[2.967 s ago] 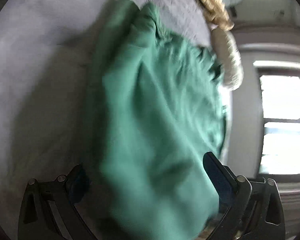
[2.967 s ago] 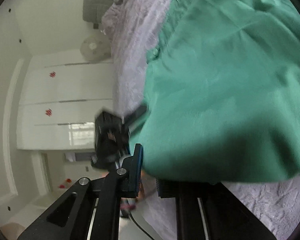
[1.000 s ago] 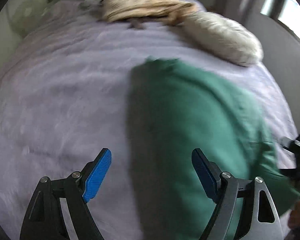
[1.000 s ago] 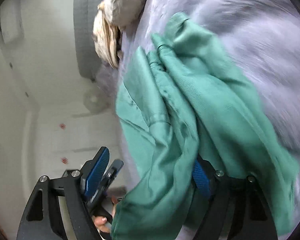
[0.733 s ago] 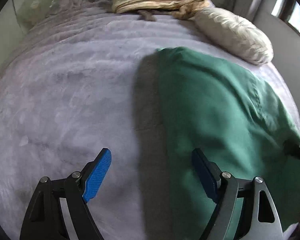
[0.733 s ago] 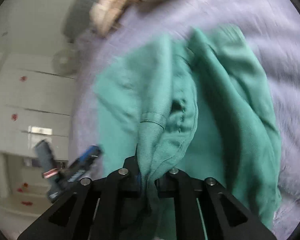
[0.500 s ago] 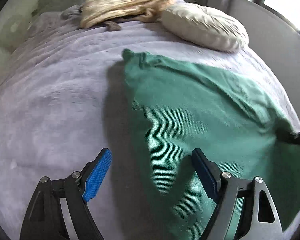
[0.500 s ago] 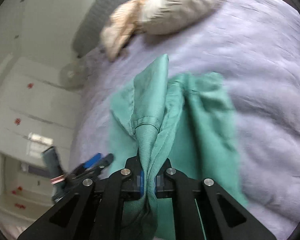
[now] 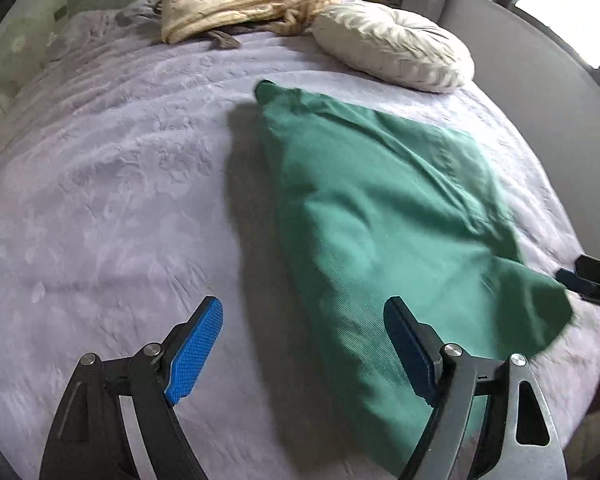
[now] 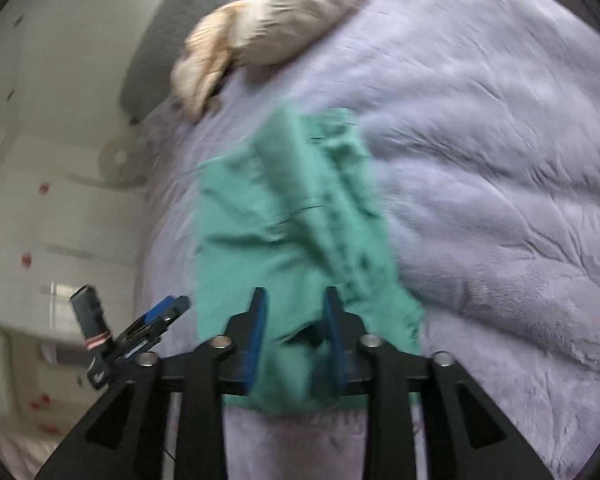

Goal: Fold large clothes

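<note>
1. Green cotton garment (image 9: 380,208), the large piece you are folding, lies on the pale lilac plush bedspread (image 9: 112,184), toward the bed's right half as your left camera sees it.
2. One narrow end of the garment points toward the head of the bed; the wider end reaches the near right edge of the bedspread.
3. Your left gripper (image 9: 304,344) hangs over the bed with its blue-padded jaws spread wide; nothing is pinched. The garment's near left edge lies below the gap, closer to the right-hand pad.
4. Your right gripper (image 10: 296,332) has its jaws opening. The garment's near, rumpled end sits between the blue pads, but they do not press on it.
5. In the right camera the garment is creased along its right side, with folds running away from you.
6. A cream ruffled round pillow (image 9: 392,52) lies beyond the garment's far end, well apart from it.
7. A beige knitted blanket (image 9: 236,0) is bunched at the head of the bed, just beside the pillow.
8. The right camera's view is blurred.
</note>
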Demonstrator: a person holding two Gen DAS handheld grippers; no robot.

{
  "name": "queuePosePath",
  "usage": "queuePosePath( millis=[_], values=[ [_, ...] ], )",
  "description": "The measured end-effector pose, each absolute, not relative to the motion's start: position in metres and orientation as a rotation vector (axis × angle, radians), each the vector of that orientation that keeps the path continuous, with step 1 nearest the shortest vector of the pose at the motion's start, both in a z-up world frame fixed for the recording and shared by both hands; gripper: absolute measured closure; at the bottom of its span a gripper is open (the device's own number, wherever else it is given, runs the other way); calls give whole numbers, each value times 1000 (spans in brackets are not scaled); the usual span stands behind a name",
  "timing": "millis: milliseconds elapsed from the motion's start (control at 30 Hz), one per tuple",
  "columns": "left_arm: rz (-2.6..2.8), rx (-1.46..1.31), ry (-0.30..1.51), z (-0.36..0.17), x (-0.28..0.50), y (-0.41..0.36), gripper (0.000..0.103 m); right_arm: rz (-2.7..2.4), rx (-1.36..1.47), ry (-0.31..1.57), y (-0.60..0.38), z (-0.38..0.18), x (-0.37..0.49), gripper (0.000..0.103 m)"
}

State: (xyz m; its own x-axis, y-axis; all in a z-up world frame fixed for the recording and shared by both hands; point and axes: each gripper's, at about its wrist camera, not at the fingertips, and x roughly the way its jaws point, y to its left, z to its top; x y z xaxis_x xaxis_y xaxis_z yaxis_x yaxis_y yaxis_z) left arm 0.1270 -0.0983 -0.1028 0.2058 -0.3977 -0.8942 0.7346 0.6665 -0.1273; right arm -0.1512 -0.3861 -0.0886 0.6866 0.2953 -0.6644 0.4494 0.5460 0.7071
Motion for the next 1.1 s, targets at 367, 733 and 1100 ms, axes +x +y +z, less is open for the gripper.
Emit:
queuePosePath(
  millis=[367,733,1100],
  values=[
    [-846,394,1151,-155,74,-71,6,-310,1000,1118,-355,-157,-181,103],
    [-828,432,1150,-144,77,-72,7,-313,974,1126,-348,-138,-185,103],
    [-696,315,1129,-110,133,-59,7,-390,923,918,-370,-73,-181,65]
  ],
)
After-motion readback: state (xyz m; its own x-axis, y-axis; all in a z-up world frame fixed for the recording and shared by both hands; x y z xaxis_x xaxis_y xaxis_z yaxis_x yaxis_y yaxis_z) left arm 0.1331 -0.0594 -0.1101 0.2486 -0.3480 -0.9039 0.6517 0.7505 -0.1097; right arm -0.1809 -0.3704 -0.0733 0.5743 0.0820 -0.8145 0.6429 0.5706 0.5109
